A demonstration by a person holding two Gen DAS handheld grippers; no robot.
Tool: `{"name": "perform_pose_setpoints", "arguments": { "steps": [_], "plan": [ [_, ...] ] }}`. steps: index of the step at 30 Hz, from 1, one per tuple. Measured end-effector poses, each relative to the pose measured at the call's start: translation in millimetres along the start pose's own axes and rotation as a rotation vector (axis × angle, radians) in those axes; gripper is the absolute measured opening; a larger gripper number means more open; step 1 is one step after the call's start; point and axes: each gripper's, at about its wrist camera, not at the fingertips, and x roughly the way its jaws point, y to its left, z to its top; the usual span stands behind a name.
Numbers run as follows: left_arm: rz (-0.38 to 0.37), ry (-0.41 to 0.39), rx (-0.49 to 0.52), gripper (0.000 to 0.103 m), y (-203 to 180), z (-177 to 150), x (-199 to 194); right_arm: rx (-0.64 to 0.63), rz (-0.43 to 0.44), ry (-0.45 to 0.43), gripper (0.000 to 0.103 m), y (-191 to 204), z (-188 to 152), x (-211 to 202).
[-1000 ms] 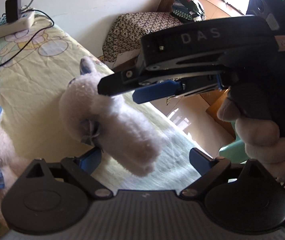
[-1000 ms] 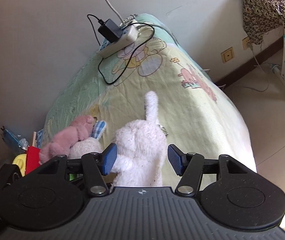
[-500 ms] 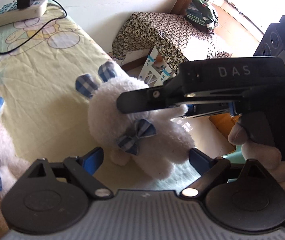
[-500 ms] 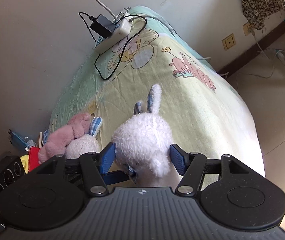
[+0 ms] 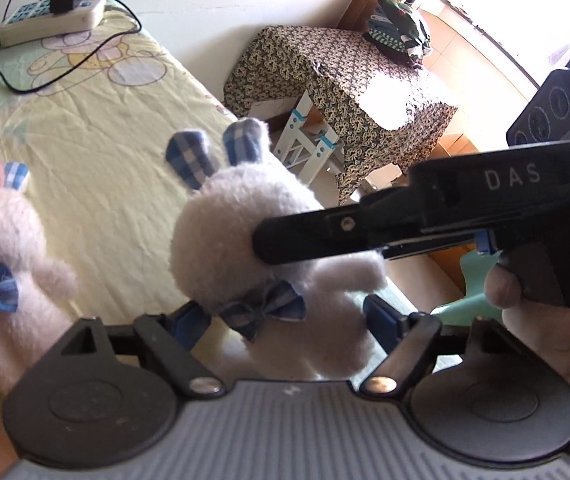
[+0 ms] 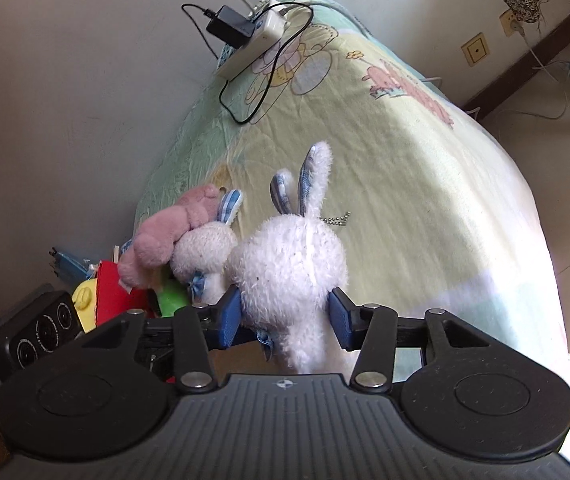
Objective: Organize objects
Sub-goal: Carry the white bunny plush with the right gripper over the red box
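Hovering around the white plush rabbit (image 5: 285,264) above the yellow bedsheet (image 5: 97,152), the left gripper (image 5: 285,320) is closing, its blue pads not visibly pressing the body. In the right wrist view, the right gripper (image 6: 287,316) is squeezing the rabbit's head (image 6: 289,264) from both sides, having just narrowed. Releasing should probably wait until the left pads are biting firmly.

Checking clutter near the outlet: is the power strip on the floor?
No, the power strip lies on the bed by the wall, with a black adapter plugged in.
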Motion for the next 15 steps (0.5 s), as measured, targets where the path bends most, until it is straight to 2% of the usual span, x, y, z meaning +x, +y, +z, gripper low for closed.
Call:
{"name": "perform_pose_setpoints", "arguments": {
  "steps": [4, 11, 15],
  "plan": [
    [0.013, -0.036, -0.036, 0.079, 6, -15, -24, -0.047, 0.03, 0.031, 0.048, 17, -17, 2],
    [0.072, -0.131, -0.07, 0.079, 4, -45, -76, -0.139, 0.098, 0.059, 0.048, 54, -35, 4],
    [0.118, -0.2, -0.092, 0.079, 3, -52, -107, -0.197, 0.149, 0.074, 0.048, 78, -42, 3]
  ]
}}
